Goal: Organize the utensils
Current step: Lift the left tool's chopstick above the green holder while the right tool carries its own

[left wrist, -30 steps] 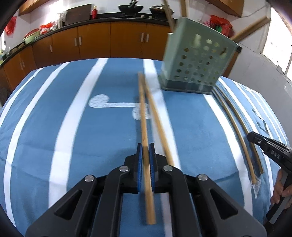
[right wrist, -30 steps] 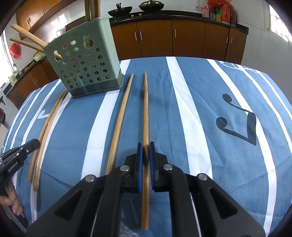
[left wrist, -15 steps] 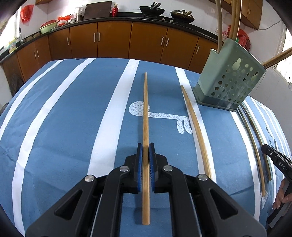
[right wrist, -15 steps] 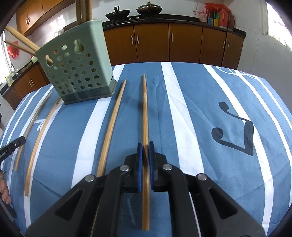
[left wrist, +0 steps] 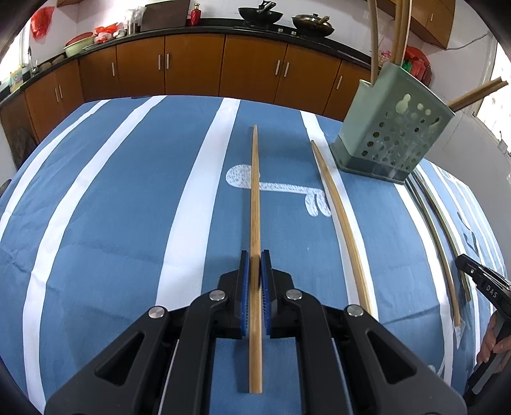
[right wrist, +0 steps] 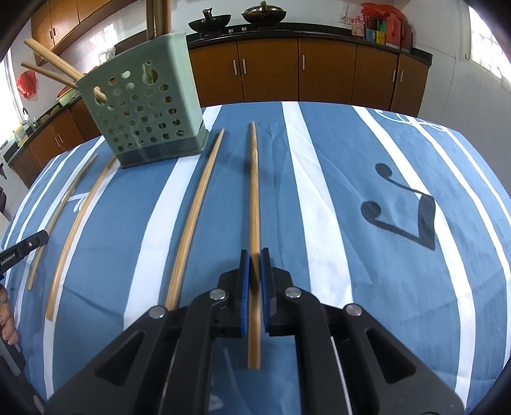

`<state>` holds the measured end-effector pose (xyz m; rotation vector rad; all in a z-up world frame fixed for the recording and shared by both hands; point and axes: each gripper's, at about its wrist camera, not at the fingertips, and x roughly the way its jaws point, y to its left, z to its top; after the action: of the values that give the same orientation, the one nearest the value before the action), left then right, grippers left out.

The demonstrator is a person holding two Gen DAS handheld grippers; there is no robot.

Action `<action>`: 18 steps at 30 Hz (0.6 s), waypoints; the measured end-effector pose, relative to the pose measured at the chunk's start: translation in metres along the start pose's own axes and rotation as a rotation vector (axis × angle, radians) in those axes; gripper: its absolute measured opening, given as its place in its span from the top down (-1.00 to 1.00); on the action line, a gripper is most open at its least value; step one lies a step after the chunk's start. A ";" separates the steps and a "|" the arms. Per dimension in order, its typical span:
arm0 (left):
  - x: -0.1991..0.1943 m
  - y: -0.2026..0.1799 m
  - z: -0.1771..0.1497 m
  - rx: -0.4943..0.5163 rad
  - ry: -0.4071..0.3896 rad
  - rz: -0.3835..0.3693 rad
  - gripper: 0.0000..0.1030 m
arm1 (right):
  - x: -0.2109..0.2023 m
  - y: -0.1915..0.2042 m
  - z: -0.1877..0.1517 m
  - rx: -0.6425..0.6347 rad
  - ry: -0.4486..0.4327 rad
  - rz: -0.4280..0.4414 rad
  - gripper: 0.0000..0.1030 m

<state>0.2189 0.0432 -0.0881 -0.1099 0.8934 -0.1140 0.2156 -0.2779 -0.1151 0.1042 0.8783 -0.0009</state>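
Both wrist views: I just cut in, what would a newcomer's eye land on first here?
First, each gripper clamps a long wooden chopstick between its blue fingers: the left gripper holds one chopstick, the right gripper another. Next, the green perforated holder stands at the far end of the blue striped cloth, chopsticks already poking out.

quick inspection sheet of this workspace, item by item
surface: blue cloth with white stripes covering the table
job's things: green perforated utensil holder standing upright with chopsticks in it; loose chopsticks on the cloth beside it
clutter: nothing seen
grippers: left gripper shut on a chopstick; right gripper shut on another chopstick
cables: nothing seen
surroundings: brown kitchen cabinets, woks on the counter
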 end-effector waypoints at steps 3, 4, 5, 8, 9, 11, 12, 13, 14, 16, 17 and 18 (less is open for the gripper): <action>-0.002 -0.002 -0.004 0.008 -0.001 0.003 0.84 | -0.002 0.000 -0.004 -0.004 -0.001 -0.001 0.84; -0.003 -0.003 -0.005 0.013 -0.004 0.006 0.84 | -0.003 0.001 -0.005 -0.006 -0.004 -0.002 0.84; -0.003 -0.004 -0.006 0.020 -0.009 0.010 0.84 | -0.003 0.001 -0.005 -0.010 -0.007 -0.003 0.84; -0.003 -0.005 -0.005 0.029 -0.009 0.017 0.85 | -0.003 0.000 -0.004 -0.007 -0.007 0.002 0.85; -0.002 -0.006 -0.004 0.033 -0.006 0.018 0.85 | -0.003 -0.001 -0.004 -0.001 -0.005 0.006 0.85; -0.003 -0.004 -0.002 0.026 0.002 0.013 0.85 | -0.007 -0.004 -0.002 0.022 -0.018 0.017 0.85; -0.006 -0.003 0.000 0.017 -0.004 0.010 0.85 | -0.011 -0.005 -0.001 0.026 -0.030 0.020 0.85; -0.009 -0.003 0.002 0.015 -0.013 0.008 0.85 | -0.016 -0.005 0.001 0.027 -0.045 0.023 0.85; -0.015 -0.003 0.006 0.014 -0.030 0.006 0.85 | -0.019 -0.006 0.003 0.028 -0.054 0.023 0.85; -0.024 -0.003 0.012 0.012 -0.055 -0.001 0.85 | -0.027 -0.007 0.008 0.032 -0.079 0.023 0.85; -0.027 -0.003 0.015 0.011 -0.066 -0.003 0.85 | -0.031 -0.008 0.010 0.036 -0.090 0.025 0.85; -0.033 -0.003 0.019 0.009 -0.084 -0.006 0.85 | -0.035 -0.009 0.012 0.041 -0.102 0.026 0.85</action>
<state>0.2129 0.0457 -0.0510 -0.1078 0.8087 -0.1183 0.2021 -0.2893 -0.0818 0.1523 0.7753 0.0004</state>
